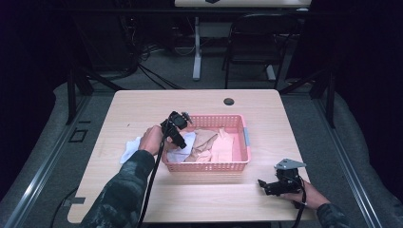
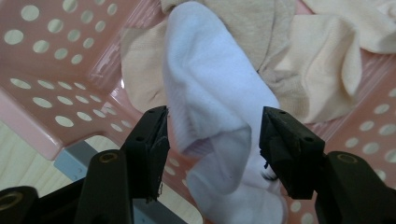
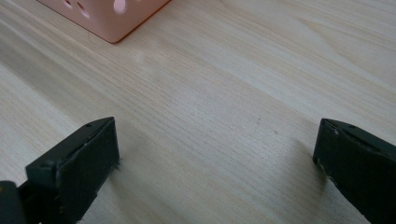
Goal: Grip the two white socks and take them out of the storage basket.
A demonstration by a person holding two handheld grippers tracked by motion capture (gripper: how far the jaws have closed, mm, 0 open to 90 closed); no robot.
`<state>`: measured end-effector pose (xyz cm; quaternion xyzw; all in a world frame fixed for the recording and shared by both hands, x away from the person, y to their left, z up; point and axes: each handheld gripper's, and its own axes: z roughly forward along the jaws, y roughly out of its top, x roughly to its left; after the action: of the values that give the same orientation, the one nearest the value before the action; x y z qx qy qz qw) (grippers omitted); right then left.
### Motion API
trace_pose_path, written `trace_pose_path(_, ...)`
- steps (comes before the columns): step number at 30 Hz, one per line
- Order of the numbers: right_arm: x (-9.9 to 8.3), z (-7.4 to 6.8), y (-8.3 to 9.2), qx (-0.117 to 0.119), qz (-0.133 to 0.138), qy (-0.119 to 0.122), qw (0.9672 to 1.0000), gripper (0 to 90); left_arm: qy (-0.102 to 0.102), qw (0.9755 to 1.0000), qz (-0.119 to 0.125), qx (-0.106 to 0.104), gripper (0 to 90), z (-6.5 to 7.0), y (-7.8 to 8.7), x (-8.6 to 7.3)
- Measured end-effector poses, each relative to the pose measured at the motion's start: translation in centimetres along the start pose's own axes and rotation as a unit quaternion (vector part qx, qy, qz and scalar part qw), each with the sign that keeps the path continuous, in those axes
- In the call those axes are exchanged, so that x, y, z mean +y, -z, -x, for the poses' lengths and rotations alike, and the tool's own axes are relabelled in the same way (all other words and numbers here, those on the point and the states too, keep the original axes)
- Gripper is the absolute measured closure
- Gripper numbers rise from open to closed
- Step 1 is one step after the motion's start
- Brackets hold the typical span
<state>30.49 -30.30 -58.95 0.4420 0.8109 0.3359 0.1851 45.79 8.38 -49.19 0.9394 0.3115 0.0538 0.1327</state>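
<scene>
Here the left gripper [image 2: 214,135], half-closed, straddles a soft, creased white sock [image 2: 210,93].

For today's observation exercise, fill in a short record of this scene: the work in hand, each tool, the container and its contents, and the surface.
work: handling a white cotton sock at a pink perforated plastic basket
left tool: jaws either side of the sock, one pad at its edge, the other apart
right tool: open, low over the table, nothing between its jaws
basket contents: beige socks
surface: light wooden table
</scene>
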Motion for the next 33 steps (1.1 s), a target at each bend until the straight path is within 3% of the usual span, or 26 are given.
trace_pose_path(4, 0.0, 0.0, 0.0, 0.000, 0.000, 0.000, 1.0000, 0.0, -0.003, 0.9998, -0.020, 0.000, 56.1, 0.2, -0.7, -0.2)
trace_pose_path(10, 0.0, 0.0, 0.0, -0.001, -0.002, 0.002, 1.0000, 0.0, 0.008, 0.9997, -0.022, 0.007, 85.8, 0.4, -1.1, -0.6)
trace_pose_path(17, 0.0, 0.0, 0.0, 0.000, -0.003, 0.002, 1.0000, 0.0, 0.015, 0.9998, -0.002, 0.011, 88.3, 0.3, 0.7, -0.9)
trace_pose_path(24, 0.0, 0.0, 0.0, 0.000, 0.000, 0.000, 1.0000, 0.0, 0.017, 0.9992, 0.034, 0.011, 88.2, -0.1, 4.4, -0.8)
trace_pose_path(33, 0.0, 0.0, 0.0, 0.001, -0.002, 0.000, 1.0000, 0.0, 0.011, 0.9982, 0.057, 0.015, 88.2, -0.4, 7.9, -0.6)
